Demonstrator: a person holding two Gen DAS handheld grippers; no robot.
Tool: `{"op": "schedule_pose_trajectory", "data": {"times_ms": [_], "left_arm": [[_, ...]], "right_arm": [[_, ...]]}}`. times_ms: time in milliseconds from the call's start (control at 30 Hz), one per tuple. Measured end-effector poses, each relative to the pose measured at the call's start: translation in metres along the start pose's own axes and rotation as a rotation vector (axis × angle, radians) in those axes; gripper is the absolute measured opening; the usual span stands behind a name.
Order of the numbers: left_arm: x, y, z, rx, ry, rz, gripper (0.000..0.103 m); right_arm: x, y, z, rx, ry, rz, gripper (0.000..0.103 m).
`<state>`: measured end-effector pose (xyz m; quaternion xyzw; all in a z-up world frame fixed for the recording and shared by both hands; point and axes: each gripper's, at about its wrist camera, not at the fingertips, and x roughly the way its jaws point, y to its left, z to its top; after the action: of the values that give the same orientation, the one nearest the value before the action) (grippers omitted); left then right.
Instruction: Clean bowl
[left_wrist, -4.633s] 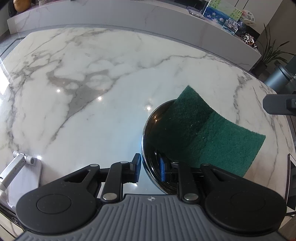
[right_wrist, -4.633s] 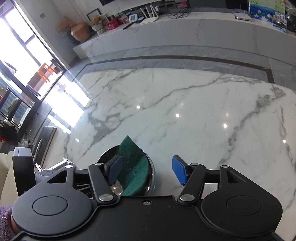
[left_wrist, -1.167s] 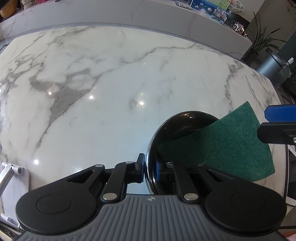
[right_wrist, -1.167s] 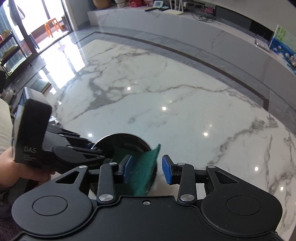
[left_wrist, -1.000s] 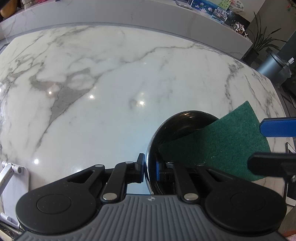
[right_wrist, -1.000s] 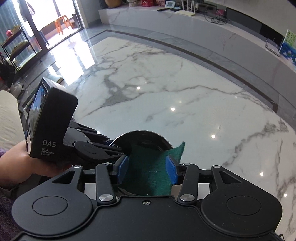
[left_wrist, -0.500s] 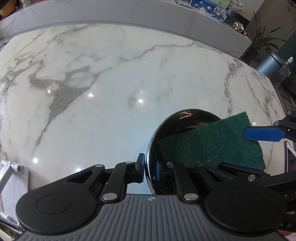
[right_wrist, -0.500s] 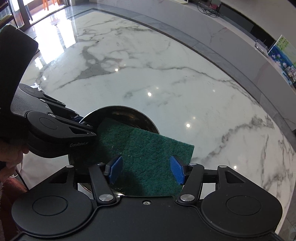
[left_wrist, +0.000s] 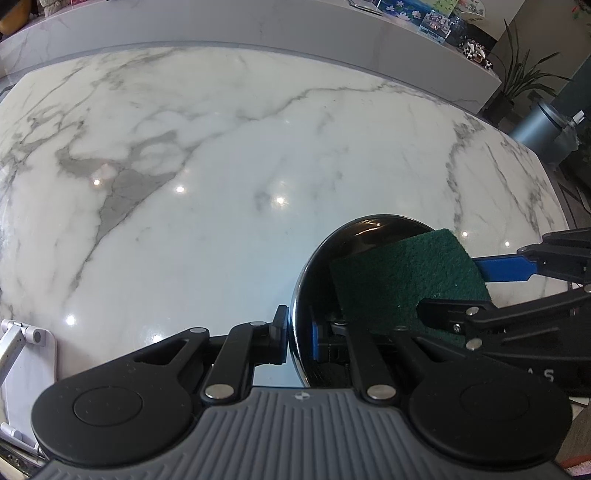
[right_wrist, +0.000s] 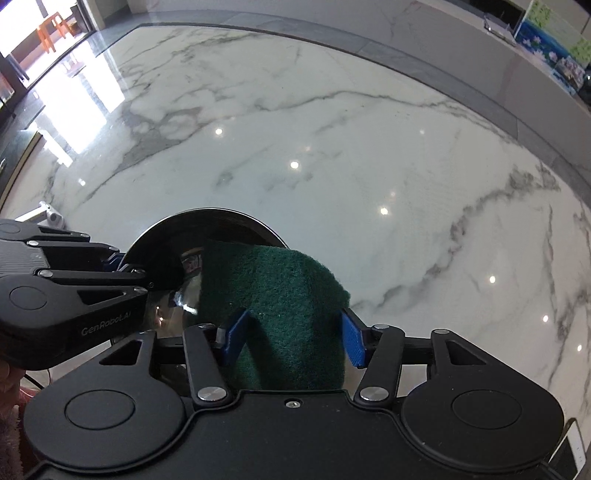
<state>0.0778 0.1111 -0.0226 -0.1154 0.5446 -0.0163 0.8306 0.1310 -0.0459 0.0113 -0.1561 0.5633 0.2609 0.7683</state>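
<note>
- At the lower centre of the left wrist view, the left gripper (left_wrist: 298, 338) is pinched on the near rim of the bowl (left_wrist: 364, 230), one pad outside the wall and one inside. Judged purpose: to anchor the bowl against sliding on the smooth marble table (left_wrist: 221, 166) during scrubbing.
- The bowl is a dark, polished metal vessel. It stands on the table at lower right of the left wrist view and at lower left-centre of the right wrist view.
- The green scouring pad (right_wrist: 280, 295) lies partly inside the bowl and arches up over the rim on the side nearest the right gripper (right_wrist: 291, 341).
- The jaws of the right gripper are closing, with the scouring pad between them. The right blue pad meets the pad's edge; the left blue pad appears just short of full contact, so a firm grip is not yet confirmed.
- The arch in the scouring pad is consistent with squeezing from both edges; this gives a stiffer fold for pressing against the bowl wall.
- In the right wrist view the left gripper enters from the left edge, clear of the scouring pad, leaving the bowl's interior accessible.
- Judged step: securing the scouring pad before wiping starts.
</note>
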Motion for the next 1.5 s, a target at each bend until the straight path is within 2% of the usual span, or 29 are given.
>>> {"op": "schedule_pose_trajectory", "data": {"times_ms": [67,200,333,500,667,800,1000,1067,1267,1500], "left_arm": [[0.0,-0.001,0.0,0.001,0.0,0.001,0.01],[0.0,-0.001,0.0,0.005,-0.001,0.005,0.01],[0.0,-0.003,-0.001,0.015,-0.004,0.011,0.011],[-0.002,-0.004,0.001,0.031,-0.022,0.015,0.012],[-0.002,-0.012,0.004,0.096,-0.033,0.018,0.012],[0.003,-0.016,0.005,0.123,-0.024,0.01,0.012],[0.006,-0.019,0.005,0.136,-0.018,0.007,0.013],[0.006,-0.019,0.005,0.135,-0.019,0.006,0.013],[0.006,-0.02,0.005,0.12,-0.019,0.007,0.013],[0.006,-0.02,0.005,0.108,-0.019,0.012,0.013]], "right_arm": [[0.004,-0.007,0.0,0.034,0.014,0.022,0.04],[0.008,-0.012,0.0,0.05,0.023,0.061,0.022],[0.007,0.002,0.001,-0.072,0.013,0.019,0.021],[0.004,0.007,0.001,-0.239,0.004,0.011,0.021],[0.0,0.021,0.0,-0.517,-0.013,-0.03,0.021],[-0.002,0.02,0.004,-0.564,-0.022,-0.021,0.021],[0.001,0.016,0.009,-0.545,-0.02,-0.024,0.021],[0.002,0.013,0.011,-0.502,-0.014,-0.022,0.021],[0.001,-0.007,0.014,-0.218,0.046,0.03,0.021],[0.003,-0.028,-0.002,0.101,0.104,0.096,0.021]]}}
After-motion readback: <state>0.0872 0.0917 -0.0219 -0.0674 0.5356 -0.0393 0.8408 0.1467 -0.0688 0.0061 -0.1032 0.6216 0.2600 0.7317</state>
